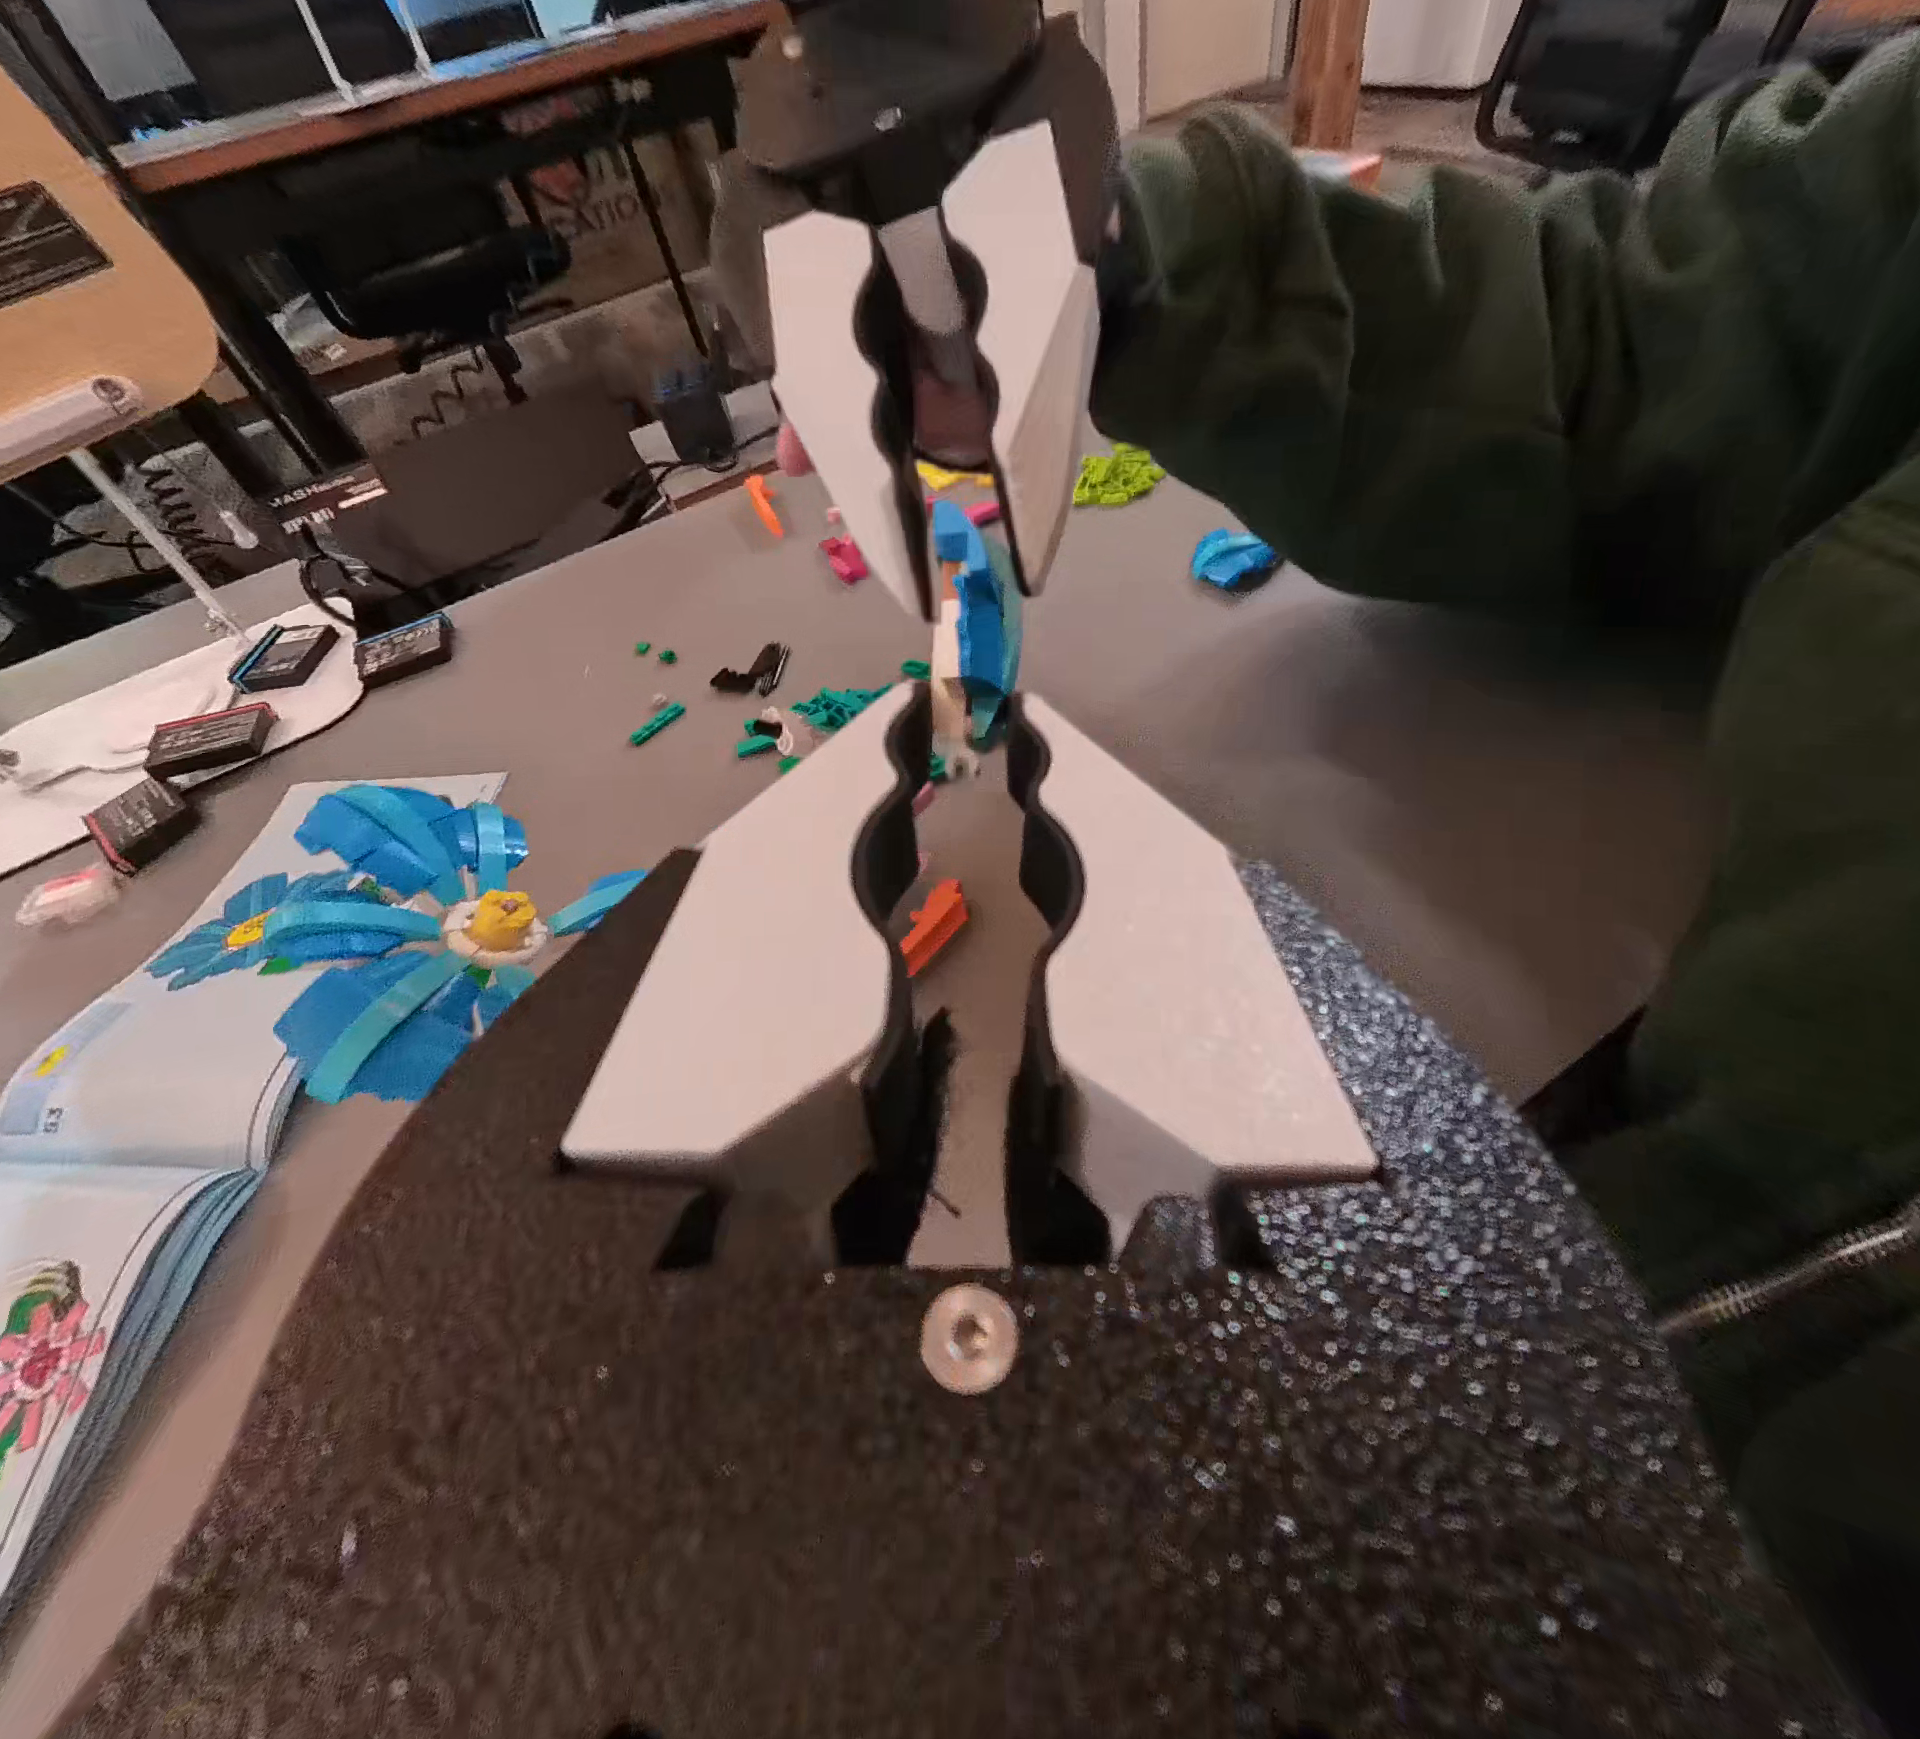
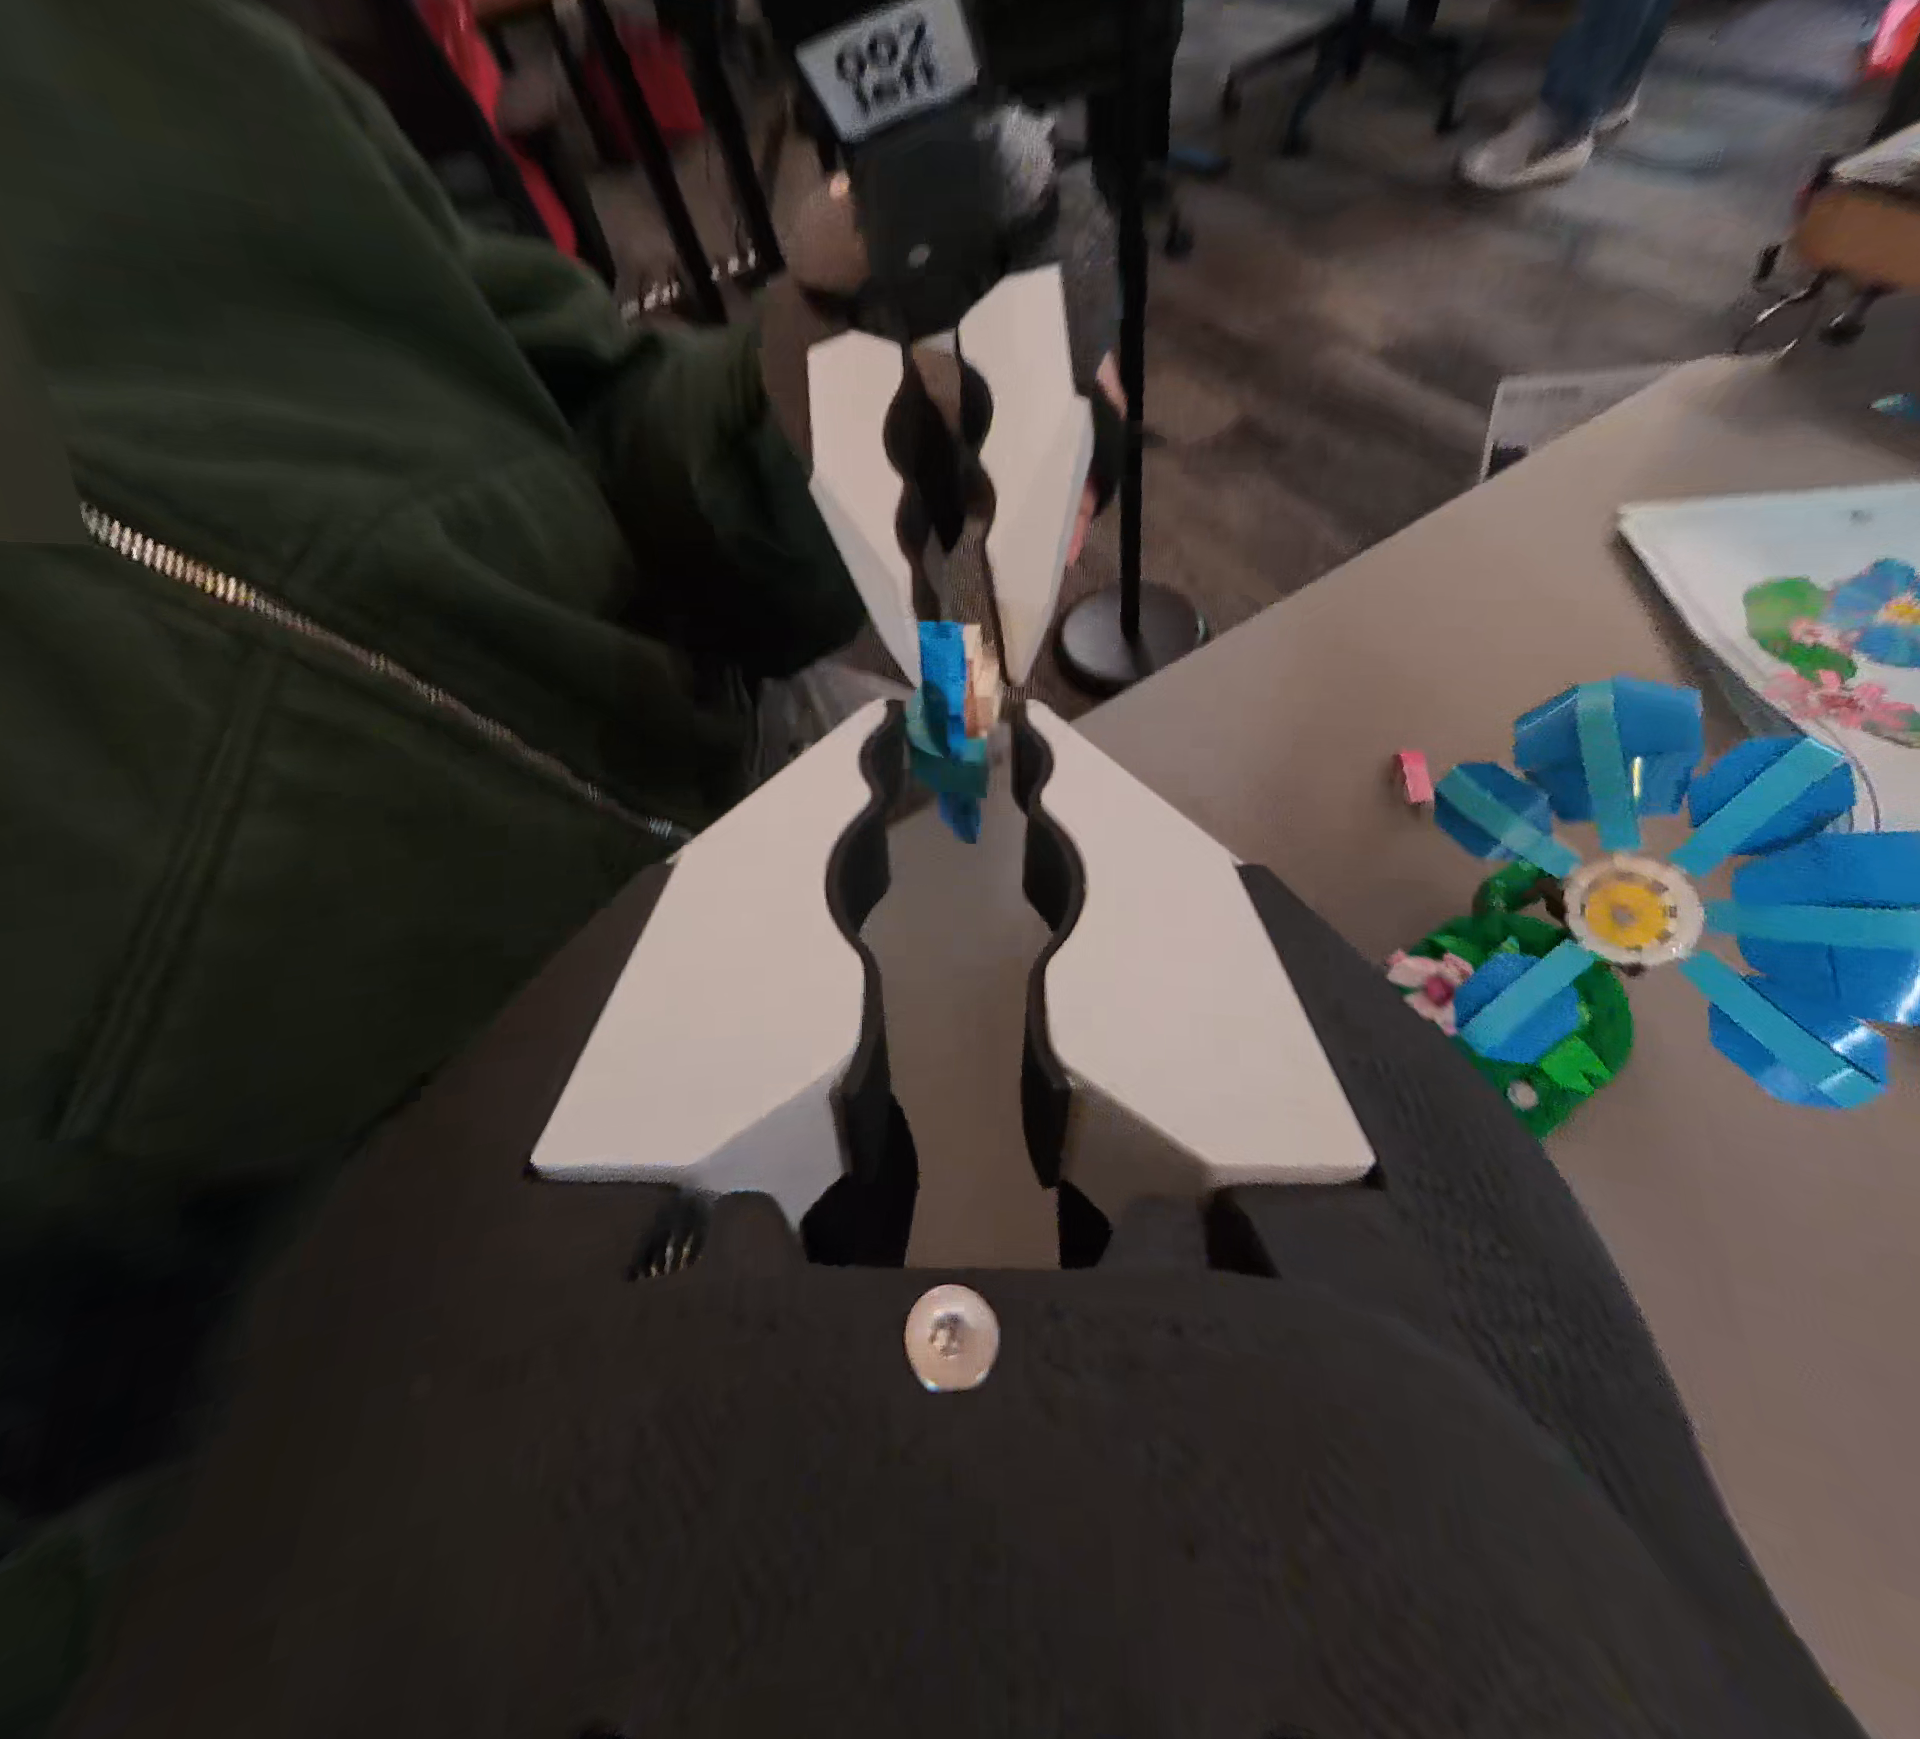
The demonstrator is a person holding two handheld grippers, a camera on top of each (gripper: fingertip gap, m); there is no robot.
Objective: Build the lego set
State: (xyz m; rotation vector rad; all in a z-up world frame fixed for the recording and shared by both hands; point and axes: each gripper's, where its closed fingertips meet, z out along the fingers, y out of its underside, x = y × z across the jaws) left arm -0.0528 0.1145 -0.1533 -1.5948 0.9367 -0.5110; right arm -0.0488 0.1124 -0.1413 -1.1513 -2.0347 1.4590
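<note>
A small blue petal piece (image 1: 985, 624) with a white and tan part is held in the air between both grippers, above the grey table (image 1: 1299, 754). My left gripper (image 1: 964, 713) is shut on its lower end. My right gripper (image 1: 977, 593) comes down from above and is shut on its upper blue part. In the right wrist view, my right gripper (image 2: 954, 723) holds the blue petal piece (image 2: 940, 713), and my left gripper (image 2: 966, 666) meets it tip to tip. A built blue flower (image 1: 416, 920) with a yellow centre lies on the table; it also shows in the right wrist view (image 2: 1683, 900).
An open instruction booklet (image 1: 125, 1118) lies under the flower. Loose pieces are scattered: orange (image 1: 935, 926), green (image 1: 842, 707), lime (image 1: 1117, 474), blue (image 1: 1231, 557), pink (image 1: 844, 557). Black battery packs (image 1: 208, 739) lie on a white cloth. A green sleeve (image 1: 1455, 359) fills the right.
</note>
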